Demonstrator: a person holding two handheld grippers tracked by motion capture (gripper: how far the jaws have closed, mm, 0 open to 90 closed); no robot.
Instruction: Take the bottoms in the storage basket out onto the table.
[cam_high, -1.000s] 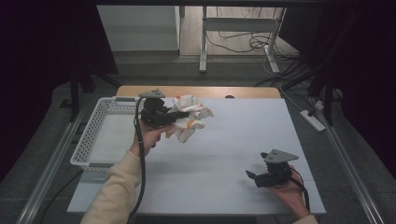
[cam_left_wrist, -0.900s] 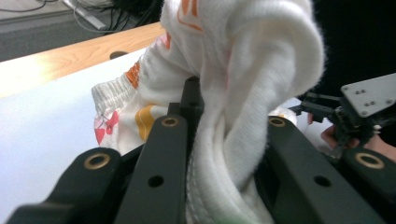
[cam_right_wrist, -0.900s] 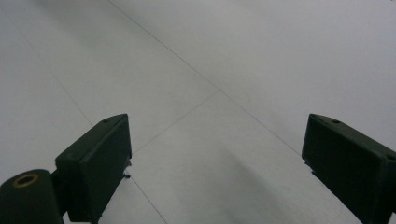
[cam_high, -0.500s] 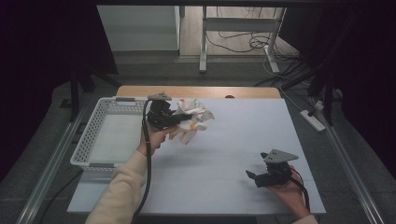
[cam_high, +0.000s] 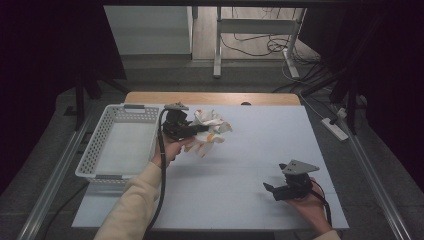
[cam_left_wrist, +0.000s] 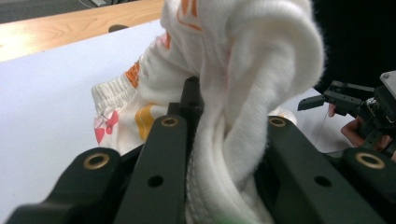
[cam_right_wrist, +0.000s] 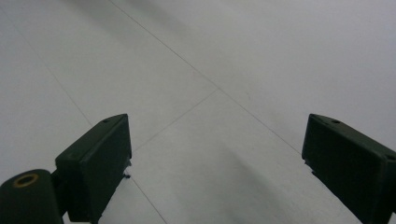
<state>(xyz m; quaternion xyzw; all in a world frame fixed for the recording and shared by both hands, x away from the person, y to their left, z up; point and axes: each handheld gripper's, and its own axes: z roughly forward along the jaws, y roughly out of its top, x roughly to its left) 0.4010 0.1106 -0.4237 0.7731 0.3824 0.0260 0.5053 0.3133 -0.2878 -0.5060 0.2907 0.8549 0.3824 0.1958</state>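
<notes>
A crumpled white garment with orange and pink prints hangs just above the table's far left part, right of the basket. My left gripper is shut on it. In the left gripper view a thick fold of the garment is pinched between the black jaws of that gripper, and its printed part drapes down to the white tabletop. My right gripper rests near the front right of the table, open, with nothing between its jaws. In its own view, that gripper stands wide apart over bare tabletop. It also appears far off in the left gripper view.
A white plastic basket stands at the table's left edge, close beside my left hand. The white table has a wooden strip along its far edge. Cables and metal legs lie on the floor beyond.
My left hand has sunk a little and shifted right with the garment, bringing it nearer the tabletop. The right gripper has not moved.
</notes>
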